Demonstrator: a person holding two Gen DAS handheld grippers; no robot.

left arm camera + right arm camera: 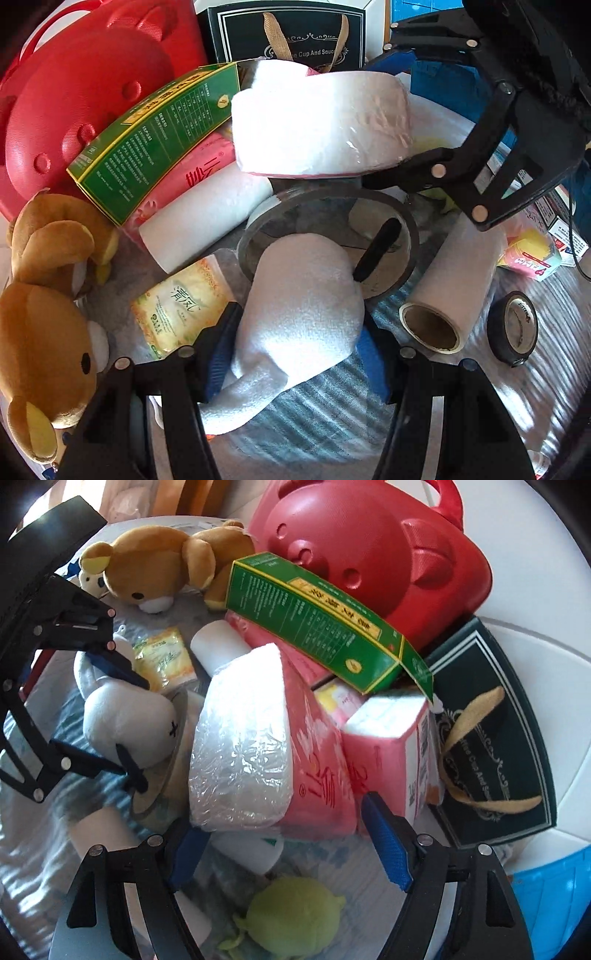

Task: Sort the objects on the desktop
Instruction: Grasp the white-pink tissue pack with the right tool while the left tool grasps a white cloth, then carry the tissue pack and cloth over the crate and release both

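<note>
The left hand-held gripper (297, 356) is clamped on a white plush toy (299, 317), its blue pads pressed into both flanks so the soft body bulges between them; judging by the task, the toy is being lifted out of the clutter to be sorted, and a grip low on the body keeps the limp thing from folding. Seen from the right wrist, it has a rounded pale head with a small stitched cross on its face. Just beyond it lies a round glass pot lid (328, 236) with a black handle, partly under the toy, and beside that a roll of white film (454, 284) and black tape (513, 328). The right hand-held gripper (284, 845) straddles a plastic-wrapped pink tissue pack (258, 746), its jaws wide around the pack's near end, though whether the pads actually press I cannot tell. Farther off a green carton (317, 620) leans on a red bear-shaped case (373, 554), with a brown teddy bear (147, 568) alongside.
</note>
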